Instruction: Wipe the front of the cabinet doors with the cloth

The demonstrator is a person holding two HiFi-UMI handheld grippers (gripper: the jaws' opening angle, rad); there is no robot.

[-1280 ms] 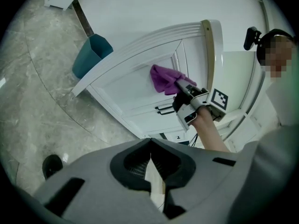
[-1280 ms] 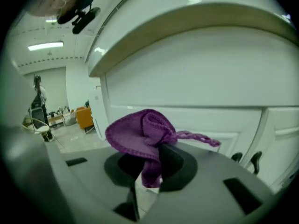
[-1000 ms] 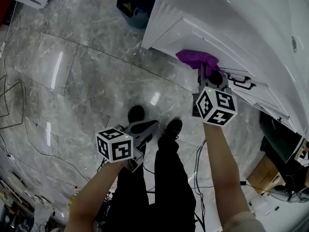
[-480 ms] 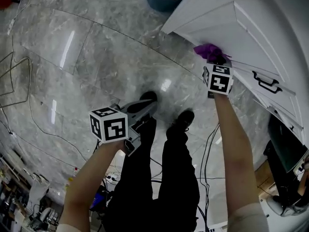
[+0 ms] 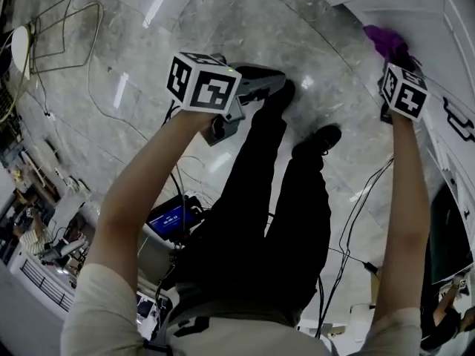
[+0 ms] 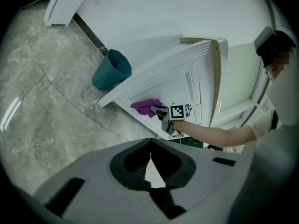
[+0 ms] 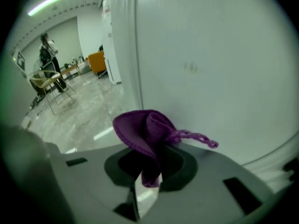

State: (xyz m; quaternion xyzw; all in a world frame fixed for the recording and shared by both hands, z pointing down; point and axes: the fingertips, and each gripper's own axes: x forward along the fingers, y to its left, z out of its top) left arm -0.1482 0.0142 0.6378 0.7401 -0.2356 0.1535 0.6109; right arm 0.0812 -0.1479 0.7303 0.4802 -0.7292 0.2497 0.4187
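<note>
Grey marble floor (image 5: pixel 223 21) fills most of the head view, with loose cables (image 5: pixel 67 21) trailing across it toward 10 o'clock and the person's legs (image 5: pixel 282 221) in black trousers running through the middle, the shoes (image 5: pixel 326 136) pointing up toward 1 o'clock.

At 2 o'clock in that view the white cabinet door (image 5: pixel 445 21) comes in from the corner. The right gripper (image 5: pixel 397 59) is stretched out to it at arm's length, its marker cube just below the purple cloth (image 5: pixel 384 39). A black handle (image 5: pixel 459 121) shows on the cabinet front at 3 o'clock.

The right gripper view shows its jaws clamped on the cloth, which bunches up above them in a folded lump, with a thin crocheted edge sticking out toward 3 o'clock. The cloth sits right against the flat white panel, though actual contact cannot be made out. Far off at 10 o'clock in this view a person (image 7: pixel 49 50) stands near a wire chair (image 7: pixel 46 85) and an orange seat (image 7: pixel 97 62).

The left gripper (image 5: pixel 271 80) is held at 11 o'clock in the head view, well away from the cabinet, over the floor. Its own view shows the two jaws drawn together at the tips with nothing between them. It looks across at the door, the cloth and the other gripper near the centre, and a blue bin (image 6: pixel 111 70) stands on the floor at 10 o'clock, just beside the cabinet's lower edge.
</note>
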